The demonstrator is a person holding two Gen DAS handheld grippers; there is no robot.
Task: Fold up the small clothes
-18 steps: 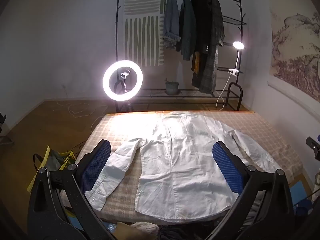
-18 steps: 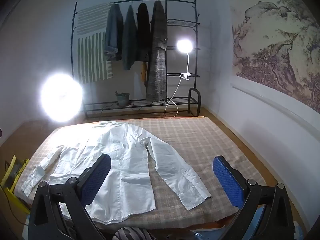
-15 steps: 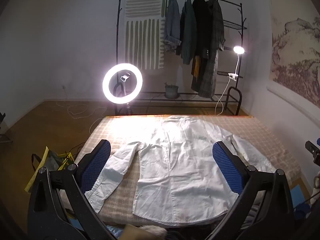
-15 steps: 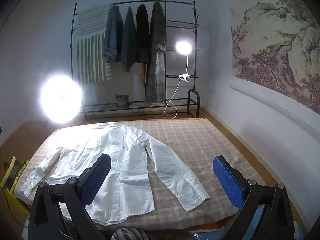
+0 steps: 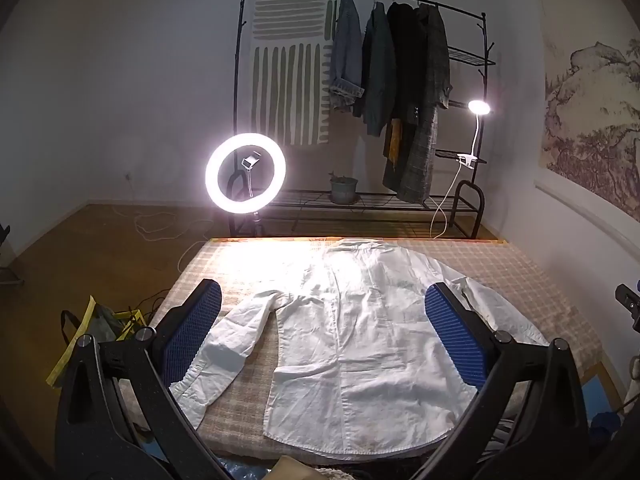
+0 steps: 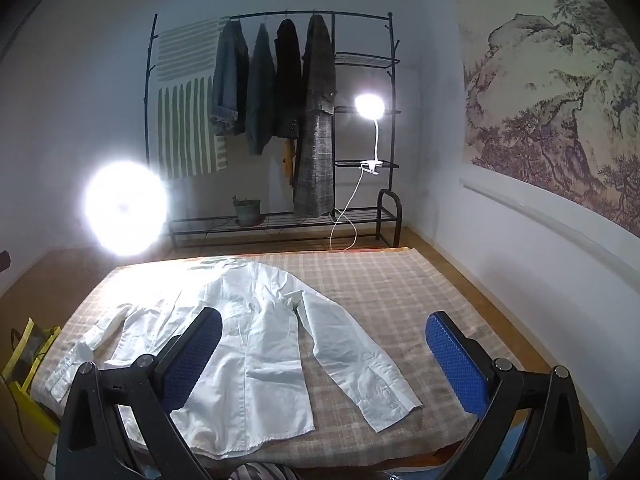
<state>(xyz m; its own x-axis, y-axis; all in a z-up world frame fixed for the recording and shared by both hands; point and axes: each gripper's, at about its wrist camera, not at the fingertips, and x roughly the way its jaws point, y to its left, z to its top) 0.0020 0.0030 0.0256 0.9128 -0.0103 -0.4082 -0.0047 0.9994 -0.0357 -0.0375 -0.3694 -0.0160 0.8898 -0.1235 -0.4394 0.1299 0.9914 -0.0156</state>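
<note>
Checked mat on floor, clothes rack against back wall. White shirt spread flat on mat, sleeves out both sides, hem nearest. Ring light lit beside rack. Left gripper fingers spread wide, empty, above shirt. Right gripper fingers likewise released, hovering over right sleeve.

text: none legible | labels: none | brands: none | numbers: none | signs: none

white shirt, beige checked mat
</note>
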